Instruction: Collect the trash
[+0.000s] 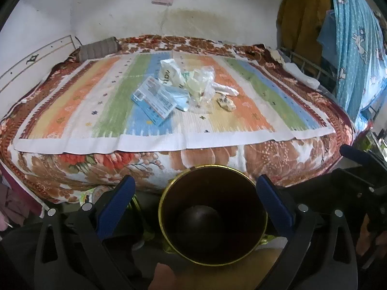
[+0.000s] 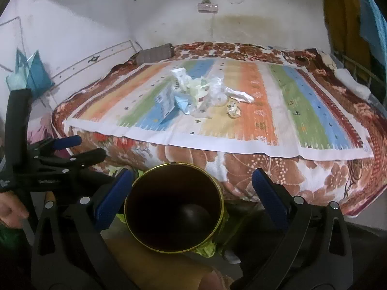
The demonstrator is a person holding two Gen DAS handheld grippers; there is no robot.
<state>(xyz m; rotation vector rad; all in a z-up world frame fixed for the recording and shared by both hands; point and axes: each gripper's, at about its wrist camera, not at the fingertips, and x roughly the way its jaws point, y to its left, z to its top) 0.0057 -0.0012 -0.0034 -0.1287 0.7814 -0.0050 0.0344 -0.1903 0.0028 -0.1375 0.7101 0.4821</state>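
Note:
A heap of trash lies mid-bed on a striped cloth (image 1: pixel 72 111): a blue carton (image 1: pixel 153 101), a white bag (image 1: pixel 170 72), clear plastic wrap (image 1: pixel 202 84) and a crumpled paper ball (image 1: pixel 226 104). The right wrist view shows the same heap, with the carton (image 2: pixel 165 104) and paper ball (image 2: pixel 233 111). A dark bin with a gold rim (image 1: pixel 212 217) (image 2: pixel 174 207) stands below the bed's near edge. My left gripper (image 1: pixel 195 181) and right gripper (image 2: pixel 192 174) hover above it, both open and holding nothing. The left gripper (image 2: pixel 89 148) also shows at the right wrist view's left side.
A floral blanket (image 1: pixel 278 159) covers the bed. A grey pillow (image 1: pixel 99 48) lies at the far left by the headboard. Blue patterned cloth (image 1: pixel 358 48) and a yellow garment (image 1: pixel 302 12) hang at the right above a metal rail. A hand (image 2: pixel 9 207) holds the left gripper.

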